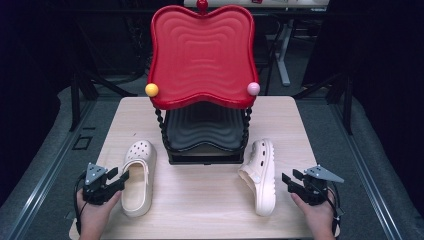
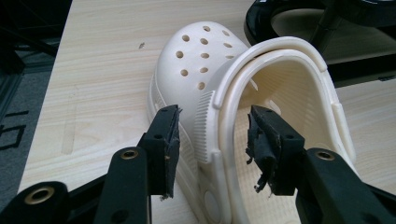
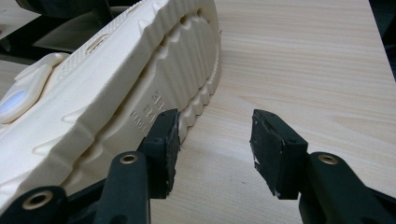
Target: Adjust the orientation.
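Left tongs (image 2: pixel 212 135) spread wide, jaws straddling the heel strap and side wall of the left cream clog (image 1: pixel 137 176), no clamp visible. That clog sits upright on the bench (image 1: pixel 200 205), toe toward the 2-tier rack (image 1: pixel 202 85). Right tongs (image 3: pixel 212 140) also spread, holding nothing; 1 jaw just beside the ridged sole edge of the right cream clog (image 1: pixel 260 175), which lies tipped on its side near the rack's black lower tray (image 1: pixel 202 131).
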{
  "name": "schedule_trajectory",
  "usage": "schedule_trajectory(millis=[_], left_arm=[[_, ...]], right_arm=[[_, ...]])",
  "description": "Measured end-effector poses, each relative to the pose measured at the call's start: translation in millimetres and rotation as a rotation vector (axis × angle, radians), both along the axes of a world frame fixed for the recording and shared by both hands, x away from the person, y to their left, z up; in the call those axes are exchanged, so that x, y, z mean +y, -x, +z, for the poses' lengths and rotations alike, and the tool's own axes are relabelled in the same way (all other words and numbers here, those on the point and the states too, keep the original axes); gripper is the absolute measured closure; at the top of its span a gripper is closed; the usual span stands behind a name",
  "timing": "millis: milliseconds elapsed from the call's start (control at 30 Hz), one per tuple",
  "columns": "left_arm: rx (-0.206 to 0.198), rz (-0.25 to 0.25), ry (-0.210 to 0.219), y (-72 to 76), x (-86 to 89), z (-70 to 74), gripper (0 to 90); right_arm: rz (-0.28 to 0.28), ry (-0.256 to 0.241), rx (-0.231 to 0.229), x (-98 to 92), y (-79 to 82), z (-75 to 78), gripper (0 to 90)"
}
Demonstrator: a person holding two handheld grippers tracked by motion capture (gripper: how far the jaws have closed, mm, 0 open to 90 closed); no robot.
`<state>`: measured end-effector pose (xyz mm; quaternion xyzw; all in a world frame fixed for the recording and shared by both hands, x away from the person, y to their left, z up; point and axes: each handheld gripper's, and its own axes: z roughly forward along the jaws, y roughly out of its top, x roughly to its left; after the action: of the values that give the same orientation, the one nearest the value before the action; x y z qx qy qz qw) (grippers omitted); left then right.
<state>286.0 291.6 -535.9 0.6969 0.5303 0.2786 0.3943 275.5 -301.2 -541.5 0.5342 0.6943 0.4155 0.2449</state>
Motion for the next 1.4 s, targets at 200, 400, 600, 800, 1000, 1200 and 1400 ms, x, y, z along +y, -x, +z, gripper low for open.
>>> schedule_trajectory(millis=[200, 400, 600, 800, 1000, 1200, 1400], left_arm=[[-0.013, 0.015, -0.041, -7.9, -6.1, -1.6, 55.3], [0.019, 0.015, -0.028, -16.6, -8.8, 4.6, 61.0], [0.029, 0.027, -0.069, -23.0, -16.5, 5.4, 61.2], [0.018, 0.018, -0.104, -22.7, -17.2, 5.0, 67.9], [-0.005, -0.026, -0.154, -20.5, -17.4, 4.4, 70.6], [-0.018, -0.05, -0.175, -17.5, -15.8, 4.3, 73.6], [-0.014, -0.073, -0.178, -11.7, -15.4, 5.3, 74.9]], right_arm=[[0.002, -0.012, 0.014, 0.2, -1.4, -1.5, 51.5], [-0.012, -0.05, 0.021, -3.2, -1.3, -1.6, 51.5], [-0.028, -0.082, 0.023, -6.7, 0.3, -1.9, 51.4], [-0.041, -0.118, 0.035, -11.2, 0.2, -3.5, 51.6], [-0.046, -0.135, 0.034, -13.8, 0.4, -3.1, 51.7], [-0.047, -0.14, 0.035, -14.0, -0.2, -3.8, 51.9], [-0.047, -0.135, 0.03, -15.1, 0.5, -2.4, 52.4]])
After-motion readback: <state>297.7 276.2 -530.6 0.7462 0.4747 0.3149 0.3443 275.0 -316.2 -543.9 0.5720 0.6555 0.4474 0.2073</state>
